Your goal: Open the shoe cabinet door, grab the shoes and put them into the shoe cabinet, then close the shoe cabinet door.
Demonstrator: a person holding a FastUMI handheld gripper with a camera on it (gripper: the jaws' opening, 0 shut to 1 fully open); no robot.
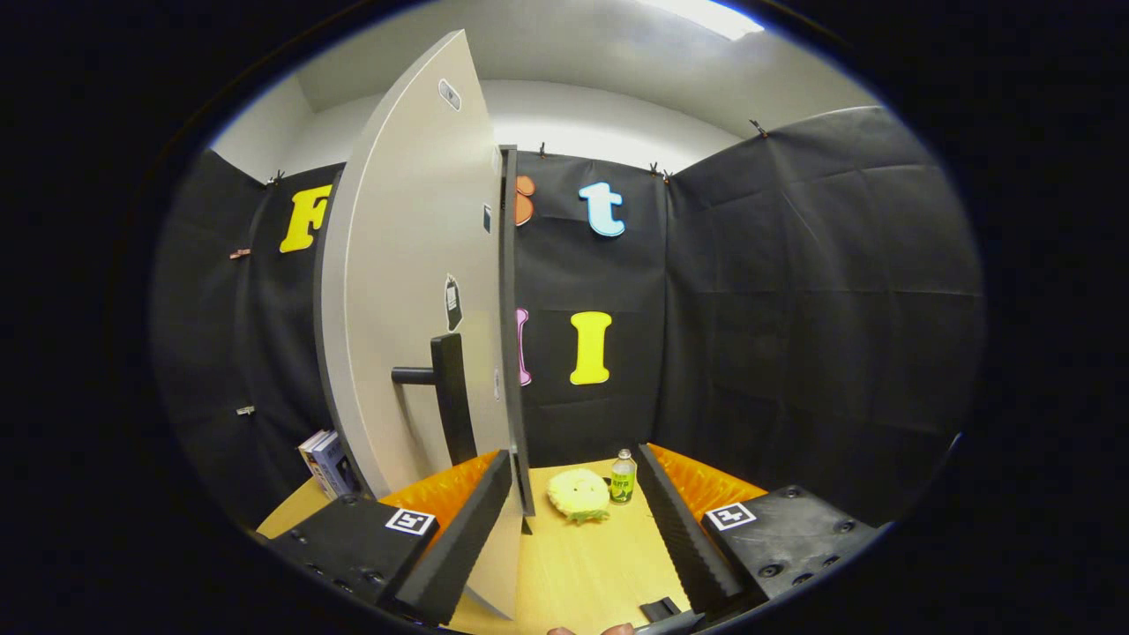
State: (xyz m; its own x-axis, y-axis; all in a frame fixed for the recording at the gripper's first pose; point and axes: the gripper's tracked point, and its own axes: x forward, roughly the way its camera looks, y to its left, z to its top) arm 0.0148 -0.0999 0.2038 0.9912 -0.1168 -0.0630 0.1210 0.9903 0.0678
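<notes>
The shoe cabinet door [406, 291] is a tall pale panel with a black bar handle [450, 397]. It stands nearly edge-on to me, and its dark narrow edge [510, 326] runs down just inside my left finger [459, 538]. My gripper [573, 451] is open, with the door's lower edge between the fingers, close to the left one and well apart from the right finger [684, 529]. A fluffy yellow shoe [578, 494] lies on the wooden table [582, 573], just ahead of the fingers and between them.
A small green bottle [623, 476] stands right beside the yellow shoe, near the right fingertip. A few books [326, 463] lean at the table's back left, beyond the door. Black cloth walls close the booth behind and to the right. A person's fingertips [591, 630] show below the gripper.
</notes>
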